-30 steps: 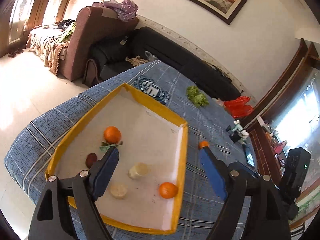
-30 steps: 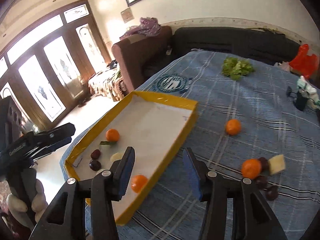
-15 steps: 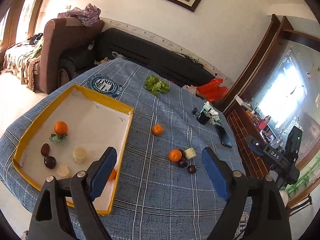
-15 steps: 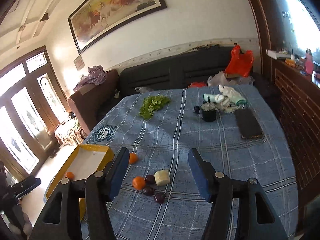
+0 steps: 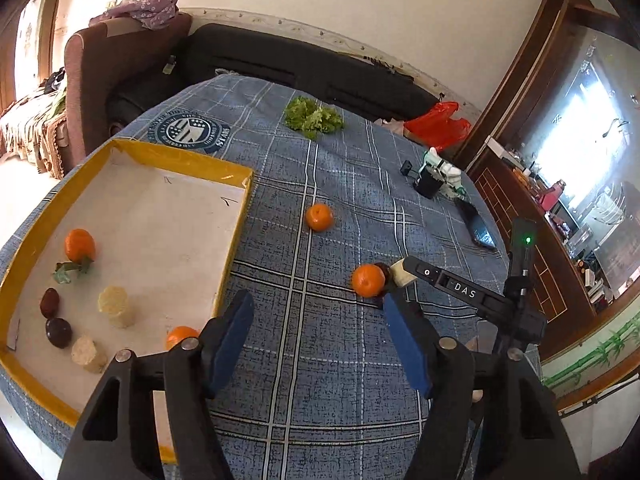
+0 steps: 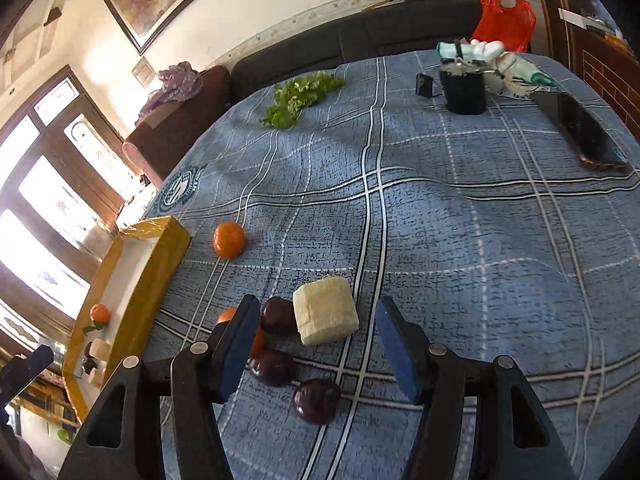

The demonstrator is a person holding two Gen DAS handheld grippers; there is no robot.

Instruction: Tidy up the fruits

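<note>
A yellow-rimmed tray point(image 5: 180, 158) on the left holds oranges point(image 5: 80, 245), dark plums point(image 5: 58, 332) and pale chunks point(image 5: 114, 306). My left gripper point(image 5: 316, 340) hovers over the blue cloth just right of the tray, its jaws closing on nothing. A loose orange point(image 5: 319, 217) lies ahead. My right gripper point(image 6: 318, 344) is open, low over a cluster of fruit. Between its fingers lie a pale chunk point(image 6: 325, 312) and dark plums point(image 6: 278, 316), untouched. An orange point(image 6: 228, 315) is partly hidden behind its left finger. In the left wrist view the right gripper point(image 5: 460, 292) reaches that cluster.
The blue plaid tablecloth point(image 6: 440, 240) covers the table. At the far side lie lettuce point(image 6: 300, 96), a black cup point(image 6: 464, 92) with gloves, a phone point(image 6: 580, 128) and a red bag point(image 6: 504, 16). A dark sofa point(image 5: 300, 64) stands behind.
Both views swung from the tray toward the loose fruit on the cloth. The right gripper came down close over the cluster. The left gripper's jaws stand narrower than half a second ago.
</note>
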